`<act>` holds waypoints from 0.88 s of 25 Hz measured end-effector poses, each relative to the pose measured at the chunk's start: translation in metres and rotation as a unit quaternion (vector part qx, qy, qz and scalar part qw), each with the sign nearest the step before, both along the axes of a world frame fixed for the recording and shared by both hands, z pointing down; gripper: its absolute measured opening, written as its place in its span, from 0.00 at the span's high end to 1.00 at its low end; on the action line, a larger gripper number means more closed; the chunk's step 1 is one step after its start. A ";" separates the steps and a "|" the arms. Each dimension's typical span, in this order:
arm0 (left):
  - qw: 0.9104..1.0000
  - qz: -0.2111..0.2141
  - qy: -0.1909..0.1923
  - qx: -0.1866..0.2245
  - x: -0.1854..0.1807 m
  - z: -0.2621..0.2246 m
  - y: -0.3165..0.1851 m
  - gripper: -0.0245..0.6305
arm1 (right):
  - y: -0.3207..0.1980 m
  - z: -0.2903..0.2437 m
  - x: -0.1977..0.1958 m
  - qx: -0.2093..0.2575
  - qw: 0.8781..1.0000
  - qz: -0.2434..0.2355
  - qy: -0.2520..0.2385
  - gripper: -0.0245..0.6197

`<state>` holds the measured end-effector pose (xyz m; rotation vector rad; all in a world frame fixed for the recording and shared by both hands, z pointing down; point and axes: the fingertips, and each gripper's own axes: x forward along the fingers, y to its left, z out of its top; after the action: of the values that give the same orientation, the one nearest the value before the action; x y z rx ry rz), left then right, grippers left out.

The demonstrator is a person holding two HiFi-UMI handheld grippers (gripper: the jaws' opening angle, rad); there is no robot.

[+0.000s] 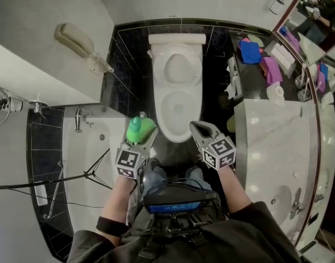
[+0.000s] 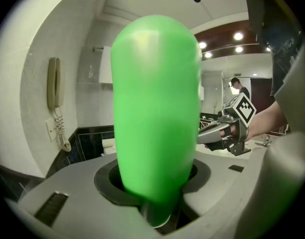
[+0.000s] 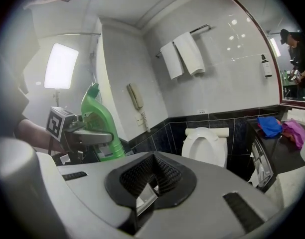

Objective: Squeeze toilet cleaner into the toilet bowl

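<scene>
1. In the left gripper view the green bottle (image 2: 155,108) fills the middle of the frame. It hides the jaw tips and most of the room behind it, and its neck does not show there.
2. In the head view the bottle's lower half is covered by the left gripper (image 1: 139,147). The label shows in the right gripper view, but its print is too small to read.
3. The left gripper is clamped on the bottle's body. The bottle stands about upright, in the air, just off the front left of the toilet (image 1: 177,100).
4. The toilet lid is up and the bowl is open. It is probably empty, though glare makes that hard to judge.
5. The right gripper (image 1: 198,128) has its jaws pressed together with nothing between them. It sits level with the left one, near the front right rim of the bowl.
6. A wall phone (image 1: 74,40) hangs on the left wall above a bathtub (image 1: 91,147), and two white towels (image 3: 182,56) hang on a rail beyond it.
7. On the right is a marble counter (image 1: 271,136). A blue cloth (image 1: 249,51) and a purple cloth (image 1: 271,70) lie on a dark ledge beside the toilet, under a mirror (image 1: 321,37).
8. Both forearms reach forward side by side, with the grippers tipped slightly down toward the toilet.
</scene>
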<state>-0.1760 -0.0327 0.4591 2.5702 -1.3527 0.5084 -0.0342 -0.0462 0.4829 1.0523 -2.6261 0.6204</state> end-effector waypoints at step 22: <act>0.999 0.036 -0.012 -0.023 -0.011 0.013 0.022 0.67 | 0.015 0.006 -0.036 -0.012 0.999 -0.039 -0.009 0.96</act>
<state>-0.1866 -0.0103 0.4720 2.5916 -1.2436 0.5772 -0.0700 -0.0309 0.4889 0.9362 -2.6535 0.6443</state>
